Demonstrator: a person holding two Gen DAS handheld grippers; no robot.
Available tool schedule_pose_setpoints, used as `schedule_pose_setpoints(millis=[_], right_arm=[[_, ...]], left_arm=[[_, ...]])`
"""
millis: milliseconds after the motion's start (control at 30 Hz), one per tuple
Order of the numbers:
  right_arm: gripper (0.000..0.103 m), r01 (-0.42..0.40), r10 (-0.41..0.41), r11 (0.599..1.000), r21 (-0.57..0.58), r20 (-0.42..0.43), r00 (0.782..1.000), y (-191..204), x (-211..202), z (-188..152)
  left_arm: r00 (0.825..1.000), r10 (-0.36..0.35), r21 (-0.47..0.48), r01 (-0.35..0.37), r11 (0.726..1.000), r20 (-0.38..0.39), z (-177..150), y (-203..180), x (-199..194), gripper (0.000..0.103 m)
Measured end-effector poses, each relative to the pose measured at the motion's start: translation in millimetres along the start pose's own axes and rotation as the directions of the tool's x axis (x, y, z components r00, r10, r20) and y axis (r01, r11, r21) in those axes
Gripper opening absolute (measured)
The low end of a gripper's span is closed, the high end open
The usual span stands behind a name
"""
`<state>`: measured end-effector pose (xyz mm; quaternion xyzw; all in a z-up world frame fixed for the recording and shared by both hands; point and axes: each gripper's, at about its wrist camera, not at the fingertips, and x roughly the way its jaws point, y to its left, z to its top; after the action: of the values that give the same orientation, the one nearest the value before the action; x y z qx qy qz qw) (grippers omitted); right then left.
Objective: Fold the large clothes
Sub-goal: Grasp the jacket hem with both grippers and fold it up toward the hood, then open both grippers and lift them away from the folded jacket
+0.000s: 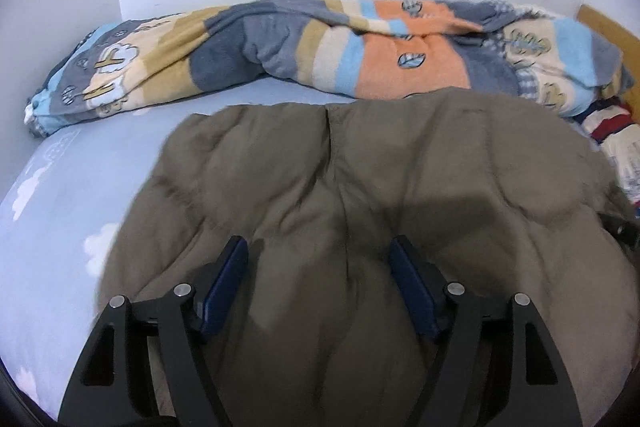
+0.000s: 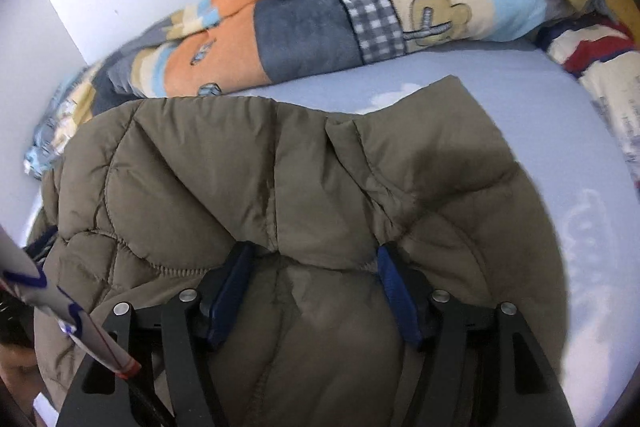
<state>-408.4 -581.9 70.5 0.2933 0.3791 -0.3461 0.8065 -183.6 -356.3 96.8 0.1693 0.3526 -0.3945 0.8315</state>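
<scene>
Under both tools lies the quilted jacket [image 1: 360,195], spread on the bed sheet [image 1: 80,195]. Left gripper [image 1: 318,247] and right gripper [image 2: 314,253] have jaws parted, clamping nothing, fabric between the pads. Best to pinch one layer at the edge, evenly.

Olive quilted jacket [image 1: 360,187] on bed, left claw [image 1: 318,247] spread above it

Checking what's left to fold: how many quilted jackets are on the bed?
1. The olive quilted jacket lies on the light blue sheet, in front of the patterned blanket bunched along the wall. More clothing could be hidden beneath either.
</scene>
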Motion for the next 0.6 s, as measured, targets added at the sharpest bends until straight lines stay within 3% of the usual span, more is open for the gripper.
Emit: schedule_pose_setpoints(millis=[100, 167, 367, 433, 500, 600], right_arm=[[0.066, -0.098, 0.096, 0.995, 0.011, 0.085, 0.992, 10.0, -51.2, -14.8], [0.067, -0.102, 0.105, 0.994, -0.03, 0.133, 0.986, 21.0, -88.8, -36.4], [0.067, -0.135, 0.135, 0.99, -0.032, 0.023, 0.991, 40.1, -118.2, -117.2], [0.067, -0.108, 0.109, 0.991, -0.076, 0.012, 0.994, 48.1, -128.4, -145.5], [0.067, -0.068, 0.069, 0.994, -0.082, 0.018, 0.997, 51.3, -138.7, -150.5], [0.067, -0.104, 0.107, 0.994, -0.031, 0.101, 0.989, 51.3, -160.3, -146.8]], left_arm=[[0.998, -0.019, 0.025, 0.018, 1.0, 0.06, -20.5, 2.7, -41.5, 0.073], [0.997, -0.022, 0.073, 0.016, 0.997, 0.076, -42.6, -1.4, -68.2, 0.073], [0.999, 0.019, 0.237, -0.028, 0.971, 0.041, -102.1, -12.5, -120.4, 0.073], [0.998, 0.011, 0.231, -0.024, 0.973, 0.057, -109.7, -7.5, -135.8, 0.073], [0.998, 0.014, 0.193, -0.027, 0.981, 0.069, -108.3, -0.8, -143.8, 0.073], [0.997, 0.016, 0.115, -0.024, 0.993, 0.073, -98.3, 7.0, -138.4, 0.073]])
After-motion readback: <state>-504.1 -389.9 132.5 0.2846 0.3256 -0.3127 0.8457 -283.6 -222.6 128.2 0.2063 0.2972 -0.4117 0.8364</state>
